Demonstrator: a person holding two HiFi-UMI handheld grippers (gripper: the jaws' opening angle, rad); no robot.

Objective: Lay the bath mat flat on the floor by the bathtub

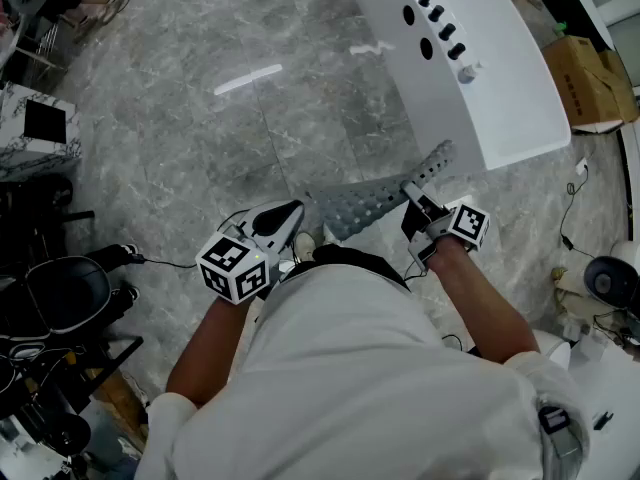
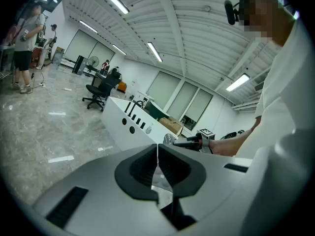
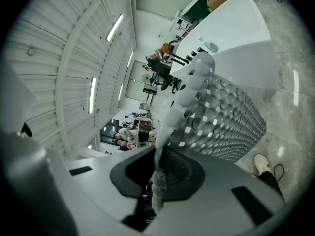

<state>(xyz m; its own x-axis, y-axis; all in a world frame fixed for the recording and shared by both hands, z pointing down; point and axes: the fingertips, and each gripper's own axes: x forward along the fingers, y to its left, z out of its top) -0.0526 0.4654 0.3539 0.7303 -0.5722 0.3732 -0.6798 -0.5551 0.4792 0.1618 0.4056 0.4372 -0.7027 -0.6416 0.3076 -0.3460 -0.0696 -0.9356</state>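
Holding the grey bath mat (image 1: 365, 208) in the air just beside the glossy white bathtub (image 1: 500, 78).
Your right claw (image 1: 412, 200) pinches an edge of the soft, hole-dotted sheet. Your left claw (image 1: 292, 216) is closed on the end farther from the bathtub, so the mat spans between them above the veined stone floor (image 1: 250, 138).

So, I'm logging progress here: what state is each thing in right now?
bath mat: off the floor, held by one edge, not flat.
right gripper: shut on the bath mat.
left gripper: shut, nothing between its jaws.
bathtub: no mat laid beside it yet.
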